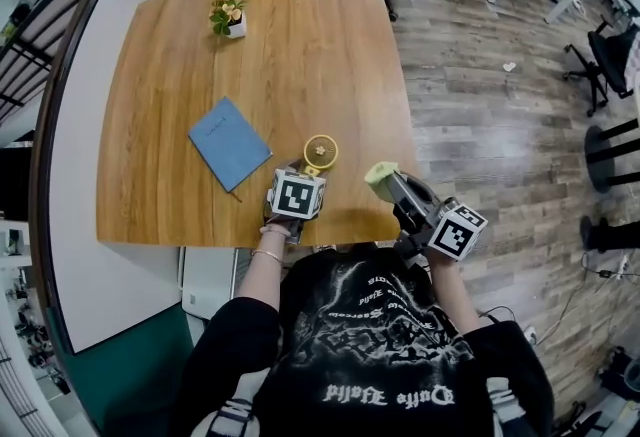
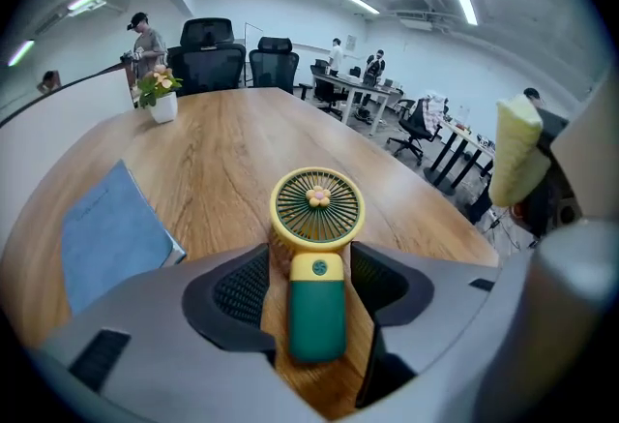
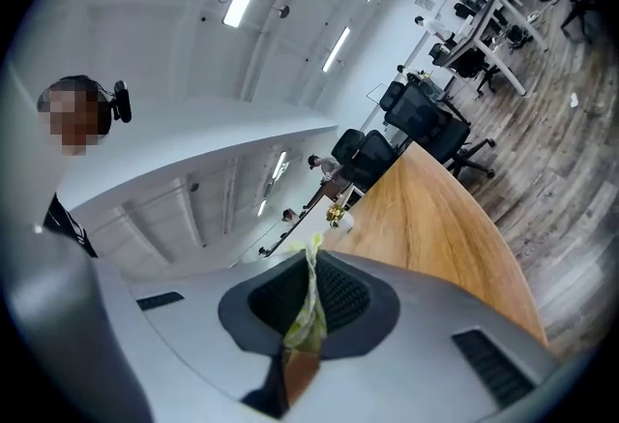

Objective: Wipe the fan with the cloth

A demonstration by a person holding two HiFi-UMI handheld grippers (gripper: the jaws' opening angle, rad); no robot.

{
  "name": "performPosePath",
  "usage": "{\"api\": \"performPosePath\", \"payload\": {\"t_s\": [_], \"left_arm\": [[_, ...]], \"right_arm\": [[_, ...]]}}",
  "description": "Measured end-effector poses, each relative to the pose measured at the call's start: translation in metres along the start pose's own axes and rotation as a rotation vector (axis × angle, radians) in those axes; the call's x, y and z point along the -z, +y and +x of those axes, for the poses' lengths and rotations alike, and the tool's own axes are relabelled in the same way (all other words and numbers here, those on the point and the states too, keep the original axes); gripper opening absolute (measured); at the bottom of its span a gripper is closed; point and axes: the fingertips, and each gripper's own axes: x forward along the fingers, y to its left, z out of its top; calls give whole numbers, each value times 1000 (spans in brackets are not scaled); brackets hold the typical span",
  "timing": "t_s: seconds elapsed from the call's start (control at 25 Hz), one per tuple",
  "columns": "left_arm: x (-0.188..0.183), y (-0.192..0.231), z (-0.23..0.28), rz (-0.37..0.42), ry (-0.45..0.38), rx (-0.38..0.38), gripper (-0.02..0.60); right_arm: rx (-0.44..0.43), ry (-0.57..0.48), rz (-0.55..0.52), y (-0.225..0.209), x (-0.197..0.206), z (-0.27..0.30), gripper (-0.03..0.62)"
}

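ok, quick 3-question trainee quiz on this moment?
1. The right gripper holds: A) nothing B) cloth C) fan.
2. True or false: the left gripper holds the fan up off the table.
3. Fill in: the fan's handle lies between the left gripper's ____ jaws.

Key:
1. B, pinched between shut jaws.
2. False: the fan lies flat on the table.
3. Open: there is a gap on each side of the handle.
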Motion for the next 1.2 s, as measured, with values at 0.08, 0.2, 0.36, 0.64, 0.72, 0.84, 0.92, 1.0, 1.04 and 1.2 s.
{"api": "performPosePath", "payload": {"t_s": [0.08, 0.2, 0.36, 0.64, 0.72, 0.84, 0.92, 1.0, 1.04, 1.2], "left_arm": [[-6, 0, -8, -30, -45, 14, 279], [-17, -8, -26, -75, -156, 91, 279], [-27, -11, -57, -133, -320, 141, 279], [-38, -15, -114, -139, -576, 130, 279], [-40, -23, -130, -100, -638, 145, 285], [-37, -25, -137, -50, -651, 101, 285], [-35, -20, -138, -43, -656, 65, 284], [-36, -15, -139, -56, -678, 42, 284], [-37, -12, -141, -63, -692, 29, 284], [-42, -4, -145, -61, -728, -50, 198]], "right_arm": [[30, -2, -37, -3, -1, 1, 25], [74, -1, -101, -9, -5, 2, 25], [103, -2, -169, -11, -14, 4, 25], [197, 13, -362, -16, -27, 12, 25], [226, 1, -409, -16, -30, 14, 25], [249, 15, -482, -15, -30, 16, 25], [255, 31, -530, -14, -29, 20, 25], [260, 33, -559, -13, -28, 23, 25], [263, 33, -568, -13, -27, 24, 25], [279, 57, -631, -11, -24, 27, 25]]}}
